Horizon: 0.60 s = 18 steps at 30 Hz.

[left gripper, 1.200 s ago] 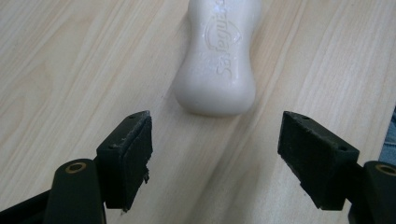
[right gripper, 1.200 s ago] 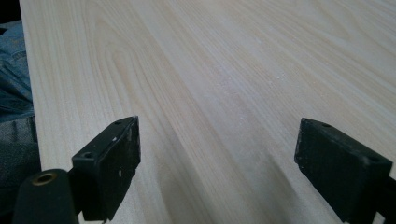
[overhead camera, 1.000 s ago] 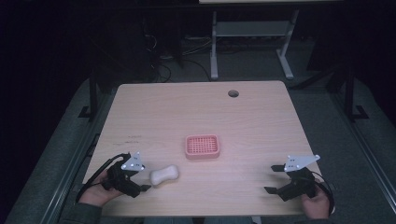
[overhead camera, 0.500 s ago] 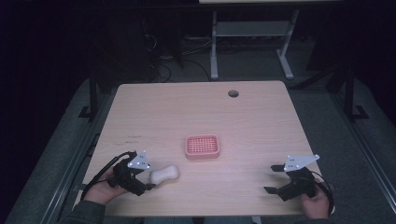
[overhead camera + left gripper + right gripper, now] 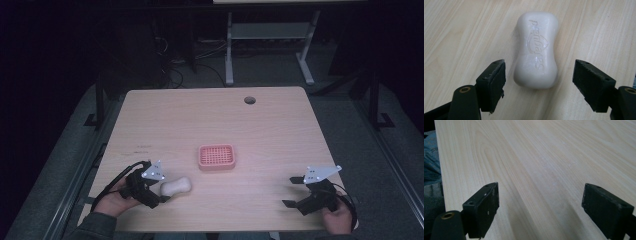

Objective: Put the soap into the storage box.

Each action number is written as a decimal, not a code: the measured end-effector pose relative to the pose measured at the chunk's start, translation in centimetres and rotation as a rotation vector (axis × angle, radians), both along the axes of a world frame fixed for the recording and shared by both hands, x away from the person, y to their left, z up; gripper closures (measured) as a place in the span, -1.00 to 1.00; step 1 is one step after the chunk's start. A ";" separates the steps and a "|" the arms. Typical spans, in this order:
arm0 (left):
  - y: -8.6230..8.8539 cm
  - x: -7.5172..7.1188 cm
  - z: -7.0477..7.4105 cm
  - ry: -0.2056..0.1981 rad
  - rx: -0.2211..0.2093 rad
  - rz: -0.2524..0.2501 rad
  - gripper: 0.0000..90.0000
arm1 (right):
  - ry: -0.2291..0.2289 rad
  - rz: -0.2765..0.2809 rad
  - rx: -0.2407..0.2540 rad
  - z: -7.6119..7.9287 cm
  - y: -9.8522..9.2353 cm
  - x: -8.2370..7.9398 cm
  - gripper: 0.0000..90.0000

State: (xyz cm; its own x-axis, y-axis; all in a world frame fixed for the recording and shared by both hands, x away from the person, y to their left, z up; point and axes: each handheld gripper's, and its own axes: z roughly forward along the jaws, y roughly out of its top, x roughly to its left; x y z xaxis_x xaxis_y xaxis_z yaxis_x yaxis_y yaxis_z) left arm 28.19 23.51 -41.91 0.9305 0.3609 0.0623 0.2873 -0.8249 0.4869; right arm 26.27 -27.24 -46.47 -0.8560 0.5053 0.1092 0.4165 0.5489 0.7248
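Observation:
A white bar of soap (image 5: 176, 187) lies flat on the wooden table near its front left. In the left gripper view the soap (image 5: 537, 48) shows raised lettering, and its near end lies between the two spread jaws without touching either. My left gripper (image 5: 539, 85) is open; in the high view the left gripper (image 5: 159, 192) sits just left of the soap. A pink slotted soap dish (image 5: 216, 156) stands mid-table, apart from the soap. My right gripper (image 5: 291, 191) rests open at the front right, and the right gripper (image 5: 540, 205) has bare wood between its jaws.
The wooden table (image 5: 210, 120) has a round cable hole (image 5: 249, 100) at the back right. Its front edge (image 5: 441, 177) runs close beside the right gripper, with blue denim beyond it. A metal table frame (image 5: 267, 40) stands on the dark floor behind.
My left gripper has slid to the right toward the soap, so the soap's near end now lies between its jaws. The right gripper has stayed put.

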 end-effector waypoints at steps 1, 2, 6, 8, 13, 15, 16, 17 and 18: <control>-0.1 0.0 -0.1 0.002 -0.003 0.002 -0.42 | 0.001 0.000 0.000 0.0 0.0 0.0 -0.69; -0.2 0.1 -0.1 0.002 0.002 -0.003 -0.42 | 0.002 0.000 0.000 0.0 0.0 0.0 -0.69; -0.5 0.3 -0.1 0.001 0.005 -0.013 -0.42 | 0.001 0.002 0.000 0.0 0.0 0.0 -0.69; -0.6 0.4 -0.2 0.004 0.003 -0.011 -0.42 | 0.001 0.002 0.000 0.0 0.0 0.0 -0.69; -0.9 0.6 -0.2 0.008 0.007 -0.016 -0.42 | 0.003 0.002 0.000 0.0 0.1 0.1 -0.69; -1.0 0.7 -0.3 0.010 0.007 -0.017 -0.41 | 0.003 0.004 0.000 0.0 0.1 0.1 -0.69; -1.1 0.8 -0.3 0.010 0.009 -0.020 -0.40 | 0.003 0.005 -0.001 0.0 0.1 0.1 -0.69; -1.1 0.8 -0.3 0.012 0.011 -0.021 -0.39 | 0.003 0.005 -0.003 0.0 0.1 0.1 -0.69; -1.2 0.9 -0.3 0.012 0.014 -0.021 -0.39 | 0.004 0.006 -0.004 0.0 0.1 0.1 -0.69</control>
State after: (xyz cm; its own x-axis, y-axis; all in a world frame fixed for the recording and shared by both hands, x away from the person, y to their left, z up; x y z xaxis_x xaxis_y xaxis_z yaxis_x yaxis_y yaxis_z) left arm 29.05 22.29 -42.21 0.9386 0.3404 0.0558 0.2756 -0.8373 0.4721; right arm 26.39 -27.14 -46.50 -0.8587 0.5004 0.1105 0.4157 0.5541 0.7212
